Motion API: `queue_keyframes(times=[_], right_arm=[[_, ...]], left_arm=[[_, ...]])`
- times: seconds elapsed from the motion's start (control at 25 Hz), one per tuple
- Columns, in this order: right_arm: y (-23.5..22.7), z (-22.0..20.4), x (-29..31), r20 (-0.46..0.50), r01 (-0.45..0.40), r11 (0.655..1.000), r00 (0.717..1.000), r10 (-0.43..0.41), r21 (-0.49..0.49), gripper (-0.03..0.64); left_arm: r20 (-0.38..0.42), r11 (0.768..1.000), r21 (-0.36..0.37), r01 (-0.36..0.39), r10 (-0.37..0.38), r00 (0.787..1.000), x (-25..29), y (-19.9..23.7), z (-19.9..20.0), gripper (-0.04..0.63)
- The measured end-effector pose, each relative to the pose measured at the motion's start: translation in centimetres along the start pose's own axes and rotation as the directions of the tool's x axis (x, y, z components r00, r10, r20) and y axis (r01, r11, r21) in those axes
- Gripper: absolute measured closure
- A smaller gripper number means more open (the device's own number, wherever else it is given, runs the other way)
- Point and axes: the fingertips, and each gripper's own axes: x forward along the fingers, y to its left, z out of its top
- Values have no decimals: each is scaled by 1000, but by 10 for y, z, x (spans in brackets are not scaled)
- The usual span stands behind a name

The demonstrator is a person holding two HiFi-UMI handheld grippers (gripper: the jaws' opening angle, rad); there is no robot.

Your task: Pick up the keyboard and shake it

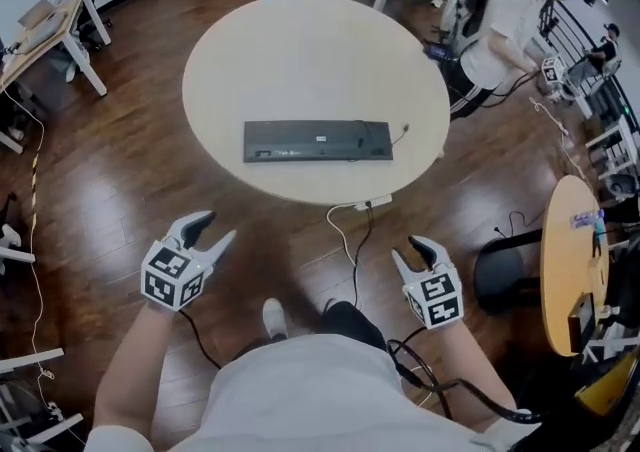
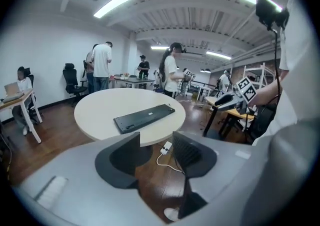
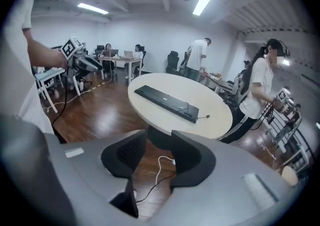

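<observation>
Your left gripper (image 1: 218, 227) and right gripper (image 1: 408, 248) hang short of keyboard (image 1: 317, 140), jaws apart, nothing between. Keyboard lies flat mid worktop (image 1: 300, 40), cable (image 1: 398, 130) at its right end. Take one keyboard end per gripper, clamp evenly, lift level before shaking.

Bright, even light comes from ceiling strips (image 2: 114, 4); soft glare lies on the floor (image 1: 130, 180). Both gripper views warp and darken at the edges.
</observation>
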Motion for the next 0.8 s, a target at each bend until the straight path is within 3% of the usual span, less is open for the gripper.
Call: queue_keyframes(times=[0.24,0.36,0.48,0.8], right_arm=[[54,2,-67,106,-101,989,990,90,104,457],[65,14,-98,180,-159,984,973,142,83,457],[70,8,-130,227,-206,977,955,189,55,457],[101,-28,-196,298,-282,959,912,281,-40,457]], left_arm=[[88,1000,-14,1,0,996,-74,-76,-3,396],[129,999,27,-31,27,991,-96,-119,8,396],[174,999,42,6,-13,985,-89,-173,23,396],[221,996,-61,62,-47,974,-102,-286,12,407]])
